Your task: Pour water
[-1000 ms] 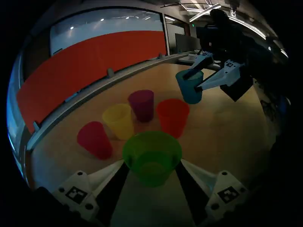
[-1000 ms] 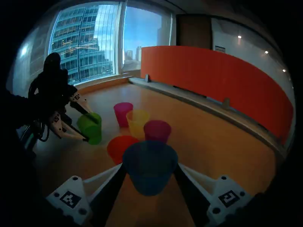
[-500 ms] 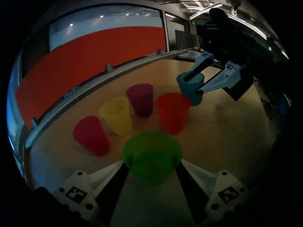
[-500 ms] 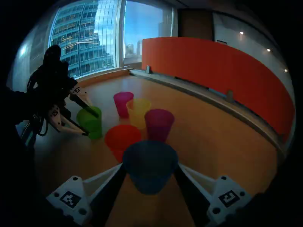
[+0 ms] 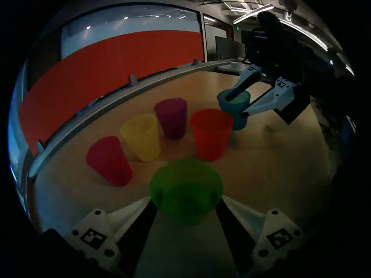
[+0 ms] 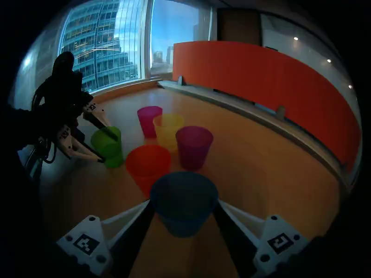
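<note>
**Two held cups beside a cluster of four: setting up the pour**

Two cups are carried, one per gripper. The blue cup (image 6: 184,201) sits upright between the right gripper (image 6: 184,209) fingers, which pinch its wall from both sides. The green cup (image 5: 186,192) is clamped the same way by the left gripper (image 5: 186,204). Whether either cup holds water cannot be told.

In the left gripper view the blue cup hangs just beside, and slightly behind, the orange cup (image 5: 211,133), the nearest of the standing cups. The purple cup (image 5: 171,117), yellow cup (image 5: 141,135) and pink cup (image 5: 109,160) stand close together behind the orange one, toward the table (image 5: 273,153) edge that runs along the orange partition (image 5: 92,74). All four are upright, with mouths open. The person (image 6: 60,106) stands at the opposite edge.

The receiver is judged to be the orange cup, since the blue cup is closest to it. For a clean pour:

- Bring the pouring lip over the middle of the receiving mouth before tilting.
- Roll the wrist slowly and keep the pinch firm, because thin plastic walls may flex.
- Keep the fingers clear of the neighbouring rims, since the light cups could topple.
</note>
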A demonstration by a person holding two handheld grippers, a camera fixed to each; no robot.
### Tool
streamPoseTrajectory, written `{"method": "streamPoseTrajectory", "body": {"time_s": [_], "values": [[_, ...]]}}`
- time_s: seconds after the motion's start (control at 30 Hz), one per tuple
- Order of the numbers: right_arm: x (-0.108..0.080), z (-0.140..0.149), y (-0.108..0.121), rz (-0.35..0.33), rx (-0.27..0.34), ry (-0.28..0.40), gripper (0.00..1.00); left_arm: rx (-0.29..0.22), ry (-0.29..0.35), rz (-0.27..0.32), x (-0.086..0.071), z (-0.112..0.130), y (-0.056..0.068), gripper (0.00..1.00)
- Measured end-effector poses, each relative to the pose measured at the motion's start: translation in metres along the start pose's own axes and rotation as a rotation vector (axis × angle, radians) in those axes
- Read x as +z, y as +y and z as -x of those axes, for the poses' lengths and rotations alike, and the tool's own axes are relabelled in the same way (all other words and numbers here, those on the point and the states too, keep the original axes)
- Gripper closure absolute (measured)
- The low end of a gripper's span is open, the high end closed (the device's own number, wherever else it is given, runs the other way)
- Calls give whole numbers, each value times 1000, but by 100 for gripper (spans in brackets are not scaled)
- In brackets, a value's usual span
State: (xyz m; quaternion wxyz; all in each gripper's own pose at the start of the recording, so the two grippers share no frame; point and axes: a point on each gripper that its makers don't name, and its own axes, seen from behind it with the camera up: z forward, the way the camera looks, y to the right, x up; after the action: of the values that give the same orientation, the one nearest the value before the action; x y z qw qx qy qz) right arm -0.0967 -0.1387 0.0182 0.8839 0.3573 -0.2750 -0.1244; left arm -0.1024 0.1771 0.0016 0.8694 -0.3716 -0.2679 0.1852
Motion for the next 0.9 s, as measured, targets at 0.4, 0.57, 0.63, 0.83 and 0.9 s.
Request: {"method": "streamPoseTrajectory", "body": {"time_s": [0.4,0.57,0.63,0.83,0.9], "values": [[1,10,1,9,1,-20,10,-4,-12,2,-3,5,0,18],[0,13,0,8,2,-24,10,-8,-15,3,-3,6,-1,18],[1,15,0,10,2,-27,10,-11,-16,4,-4,6,-2,18],[0,20,-1,13,2,-30,10,-19,-20,8,-4,7,-3,18],[0,21,-1,14,2,-31,10,-21,-21,9,-4,7,-3,18]]}}
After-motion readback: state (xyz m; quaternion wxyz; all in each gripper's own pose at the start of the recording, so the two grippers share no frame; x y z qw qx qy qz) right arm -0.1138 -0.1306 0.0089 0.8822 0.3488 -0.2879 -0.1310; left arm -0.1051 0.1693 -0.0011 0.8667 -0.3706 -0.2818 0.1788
